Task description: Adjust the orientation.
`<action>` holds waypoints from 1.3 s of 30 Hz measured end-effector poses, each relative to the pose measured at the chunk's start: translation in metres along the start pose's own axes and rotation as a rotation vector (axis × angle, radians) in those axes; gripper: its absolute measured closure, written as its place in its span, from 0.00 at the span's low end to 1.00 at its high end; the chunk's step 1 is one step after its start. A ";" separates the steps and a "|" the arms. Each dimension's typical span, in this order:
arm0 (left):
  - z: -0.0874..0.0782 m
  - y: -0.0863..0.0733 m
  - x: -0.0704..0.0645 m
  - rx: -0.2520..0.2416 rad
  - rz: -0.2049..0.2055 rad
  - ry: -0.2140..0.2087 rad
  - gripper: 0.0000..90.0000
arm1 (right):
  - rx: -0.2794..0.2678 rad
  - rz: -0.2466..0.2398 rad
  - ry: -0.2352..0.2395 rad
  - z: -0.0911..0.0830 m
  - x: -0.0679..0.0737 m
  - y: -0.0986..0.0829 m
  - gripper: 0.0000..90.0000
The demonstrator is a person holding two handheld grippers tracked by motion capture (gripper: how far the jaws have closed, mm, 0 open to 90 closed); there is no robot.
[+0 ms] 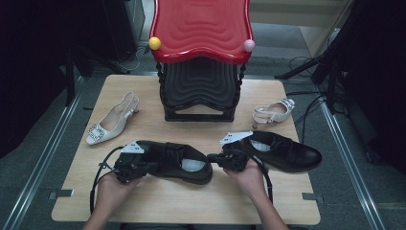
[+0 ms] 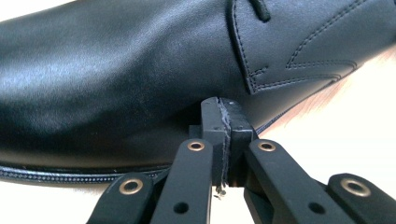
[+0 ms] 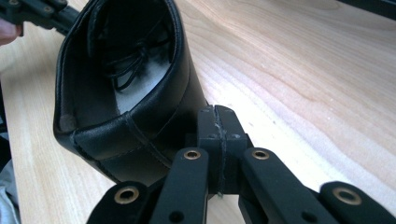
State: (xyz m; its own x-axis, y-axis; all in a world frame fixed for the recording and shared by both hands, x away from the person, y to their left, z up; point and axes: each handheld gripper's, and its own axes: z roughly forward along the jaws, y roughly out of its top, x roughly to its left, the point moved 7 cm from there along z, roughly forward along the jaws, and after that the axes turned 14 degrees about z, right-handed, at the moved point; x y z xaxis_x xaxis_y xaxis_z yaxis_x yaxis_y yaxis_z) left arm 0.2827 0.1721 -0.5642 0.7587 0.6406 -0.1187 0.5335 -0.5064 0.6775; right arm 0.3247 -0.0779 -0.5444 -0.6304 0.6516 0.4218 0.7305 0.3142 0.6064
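Left claw closed, empty, tips against the near-edge black shoe — right claw closed, empty, beside its heel, on the worktop.

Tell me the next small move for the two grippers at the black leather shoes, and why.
Probably open the left gripper first. Its jaws are pressed together and only touch the side of the near black leather shoe, holding nothing. The right gripper is likewise shut, beside that shoe's heel. Neither can lift a shoe toward the red and black tiered rack until its jaws open.
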 end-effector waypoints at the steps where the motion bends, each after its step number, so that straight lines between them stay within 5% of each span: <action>1: 0.000 0.000 0.001 0.000 -0.002 -0.006 1.00 | 0.000 0.002 -0.001 -0.001 0.001 -0.001 1.00; 7: 0.004 0.005 0.007 -0.007 -0.024 -0.031 1.00 | 0.009 0.004 0.001 -0.005 0.007 -0.010 1.00; 39: 0.020 0.027 0.025 -0.023 0.005 -0.022 0.99 | 0.061 -0.017 0.063 -0.008 0.042 -0.041 1.00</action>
State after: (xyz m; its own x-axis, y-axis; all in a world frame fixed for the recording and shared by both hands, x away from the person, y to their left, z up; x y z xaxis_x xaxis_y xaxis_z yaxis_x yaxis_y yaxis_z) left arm 0.3233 0.1632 -0.5632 0.7695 0.6251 -0.1306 0.5208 -0.4958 0.6949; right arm 0.2664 -0.0687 -0.5457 -0.6564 0.6017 0.4550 0.7334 0.3675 0.5720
